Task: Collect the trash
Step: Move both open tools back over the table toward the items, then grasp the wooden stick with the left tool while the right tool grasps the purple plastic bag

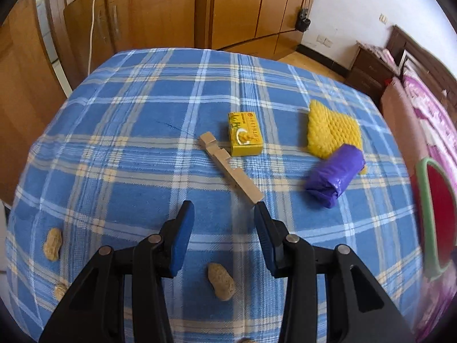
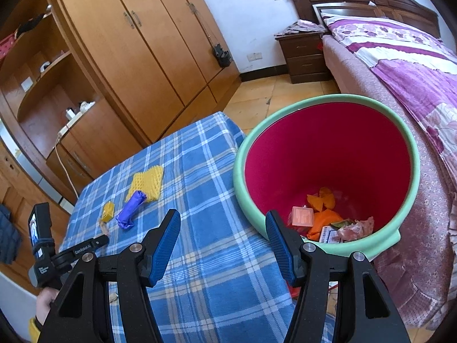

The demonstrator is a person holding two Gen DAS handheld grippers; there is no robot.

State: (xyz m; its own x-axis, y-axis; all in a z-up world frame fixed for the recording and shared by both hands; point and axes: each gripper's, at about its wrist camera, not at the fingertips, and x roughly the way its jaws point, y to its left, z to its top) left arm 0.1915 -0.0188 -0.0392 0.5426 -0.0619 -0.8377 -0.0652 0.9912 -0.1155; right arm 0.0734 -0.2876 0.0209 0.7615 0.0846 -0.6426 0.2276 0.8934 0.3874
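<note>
bin [image 2: 328,154] contents only from right wrist

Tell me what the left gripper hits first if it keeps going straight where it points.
Probably the wooden stick: its near end lies just ahead of the open left gripper, toward the right jaw. Depth is uncertain; it might touch the tablecloth first.

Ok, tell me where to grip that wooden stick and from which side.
Take the wooden stick from above at its plain near end, just ahead of the open left gripper, jaws across its narrow width. It lies flat and diagonal on the plaid cloth; its far end is notched and close to the yellow box.
</note>
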